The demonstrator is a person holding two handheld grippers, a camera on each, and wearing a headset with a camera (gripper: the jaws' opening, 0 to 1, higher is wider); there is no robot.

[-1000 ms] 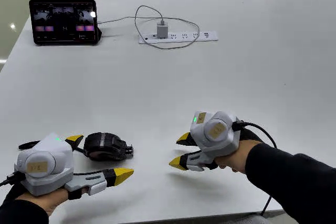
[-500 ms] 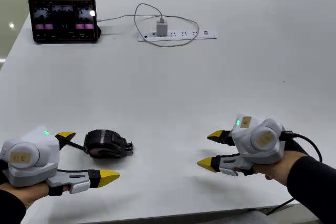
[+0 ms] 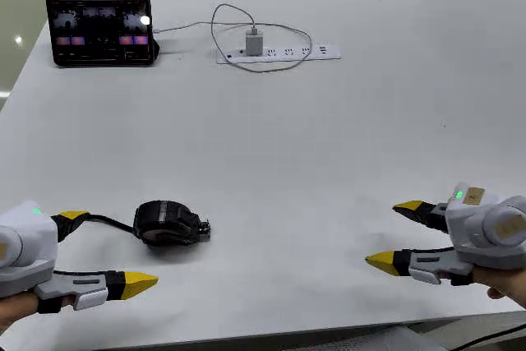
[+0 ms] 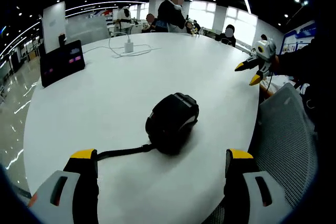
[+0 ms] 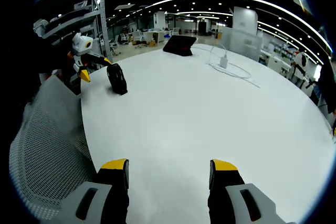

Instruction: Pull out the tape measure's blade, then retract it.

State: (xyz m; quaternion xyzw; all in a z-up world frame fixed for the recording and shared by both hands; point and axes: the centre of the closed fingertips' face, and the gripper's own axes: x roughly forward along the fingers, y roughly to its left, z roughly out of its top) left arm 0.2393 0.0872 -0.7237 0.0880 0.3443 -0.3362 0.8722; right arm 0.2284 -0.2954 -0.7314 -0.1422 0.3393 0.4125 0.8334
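A black tape measure with a black wrist strap lies on the white table near the front left; its blade is not pulled out. My left gripper is open at the left edge, jaws pointing right, just short of the case. In the left gripper view the tape measure sits ahead between the yellow-tipped jaws of my left gripper. My right gripper is open at the front right, far from the tape measure, and holds nothing. The right gripper shows bare table between its jaws.
A black tablet stands at the back left, cabled to a white charger and power strip at the back middle. The table's front edge runs just below both grippers. People stand beyond the table's far side in the left gripper view.
Both grippers have drawn apart: the left slid back left off the tape measure, the right moved far right. The tape measure stays where it lay.
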